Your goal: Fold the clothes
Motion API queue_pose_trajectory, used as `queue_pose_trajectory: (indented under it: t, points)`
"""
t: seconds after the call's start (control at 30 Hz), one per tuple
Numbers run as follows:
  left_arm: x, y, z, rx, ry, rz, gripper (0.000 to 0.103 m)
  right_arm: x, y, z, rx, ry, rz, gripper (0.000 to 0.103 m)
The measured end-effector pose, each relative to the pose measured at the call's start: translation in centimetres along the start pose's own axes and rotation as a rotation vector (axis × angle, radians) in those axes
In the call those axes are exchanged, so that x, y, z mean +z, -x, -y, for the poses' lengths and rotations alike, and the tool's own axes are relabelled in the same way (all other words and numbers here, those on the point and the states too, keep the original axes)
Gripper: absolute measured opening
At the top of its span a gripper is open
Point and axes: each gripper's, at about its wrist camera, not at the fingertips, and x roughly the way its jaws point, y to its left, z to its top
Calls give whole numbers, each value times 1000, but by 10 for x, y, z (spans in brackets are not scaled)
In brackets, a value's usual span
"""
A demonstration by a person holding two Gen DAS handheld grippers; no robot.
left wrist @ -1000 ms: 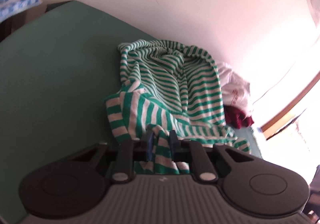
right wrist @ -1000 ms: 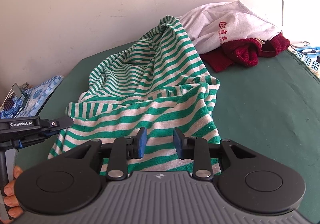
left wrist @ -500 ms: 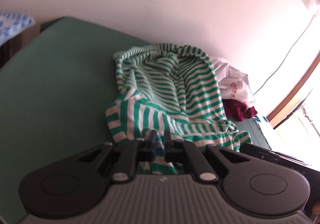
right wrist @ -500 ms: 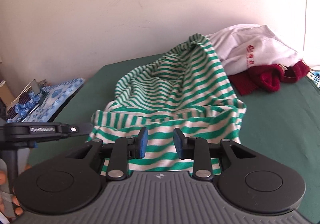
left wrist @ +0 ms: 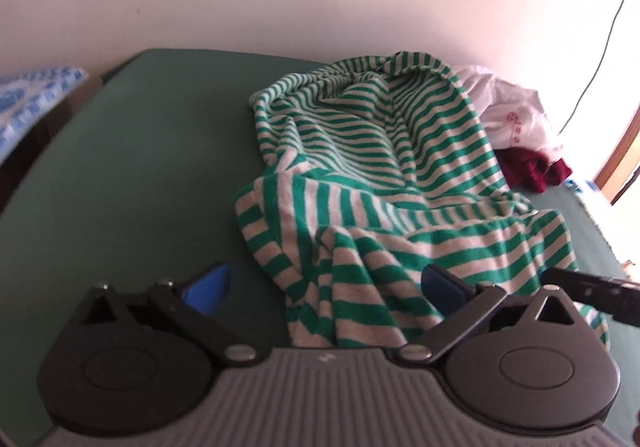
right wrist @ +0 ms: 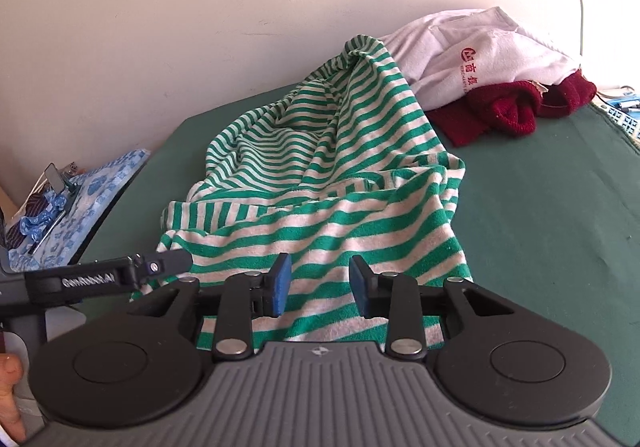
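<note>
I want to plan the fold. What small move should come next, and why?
Probably re-grip with the left tongs: their jaws are opening, pads off the cloth, and the green striped garment lies bunched on the green table, its near edge between them. The right tongs are opening too.

A green table (right wrist: pixel 540 207) bears striped (right wrist: pixel 340 175), white (right wrist: pixel 480 43) and maroon clothes (right wrist: pixel 500 111).

Home: laundry (right wrist: pixel 320 175) on green table (right wrist: pixel 552 215)
</note>
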Motion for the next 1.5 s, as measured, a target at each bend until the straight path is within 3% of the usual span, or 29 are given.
queue_pose_trajectory:
  t: [0.2,0.37,0.47,0.5,0.57,0.67,0.73,0.8,0.93,1.0,1.07,1.23,1.33,1.43,1.5]
  points:
    - [5,20,-13,-68,115,82,101,-3,2,-2,7,-2,1,39]
    - [6,25,-14,-137,154,89,101,-5,3,-1,11,-15,6,39]
    - [7,17,-21,-190,251,41,101,-7,6,-1,12,-13,23,38]
    - [7,13,-24,-207,285,23,101,-7,7,-1,11,-2,32,36]
    - [7,10,-26,-237,321,5,101,-9,10,-3,7,30,54,21]
    - [11,6,-23,-278,314,5,100,-14,12,-5,-13,91,69,5]
    - [14,0,-20,-275,304,-6,95,-16,12,-2,-25,97,71,5]
    - [16,-7,-19,-260,302,-28,65,-15,14,3,-31,85,76,5]
    - [10,-15,-30,-250,356,-63,47,-12,15,13,-51,65,92,9]
    - [8,-14,-33,-248,360,-59,29,-7,11,20,-96,64,113,14]
    - [8,-13,-36,-249,363,-57,18,-1,2,33,-138,46,120,18]
    - [9,-18,-27,-230,318,-70,16,10,-26,58,-150,28,85,21]
    - [7,-20,-26,-181,300,-66,12,15,-35,65,-118,-1,62,7]
    - [6,-19,-22,-152,232,-60,12,19,-29,72,-134,-12,86,6]
    - [7,-20,-14,-120,159,-58,14,15,-42,81,-156,15,48,5]
